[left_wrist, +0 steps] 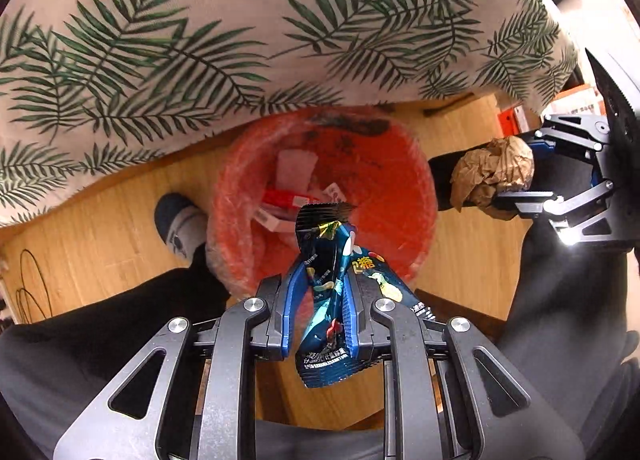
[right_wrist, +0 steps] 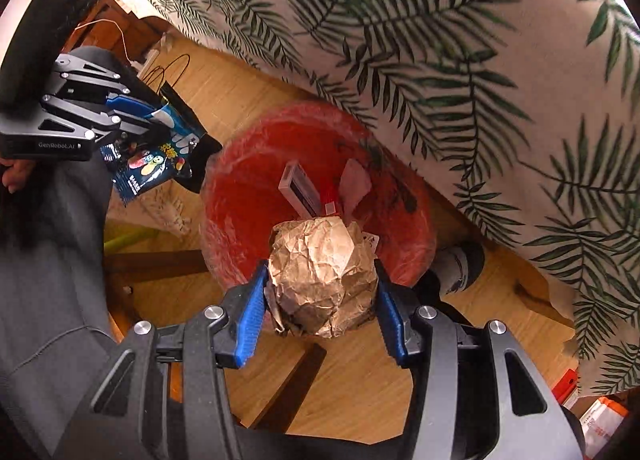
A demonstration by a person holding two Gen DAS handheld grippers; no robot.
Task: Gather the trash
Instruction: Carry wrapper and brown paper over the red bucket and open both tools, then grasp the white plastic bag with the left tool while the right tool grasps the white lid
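Observation:
A red trash bin lined with clear plastic stands on the wooden floor below both grippers and holds a few boxes and papers. My left gripper is shut on a dark blue candy wrapper, which hangs over the bin's near rim. From the right wrist view, the same left gripper and wrapper are to the left of the bin. My right gripper is shut on a crumpled brown paper ball above the bin's near edge. In the left wrist view this ball sits just right of the bin.
A tablecloth printed with green fern leaves hangs right behind the bin. A person's foot in a grey sock and dark trouser legs flank the bin. Cables lie on the floor at left, and orange boxes at far right.

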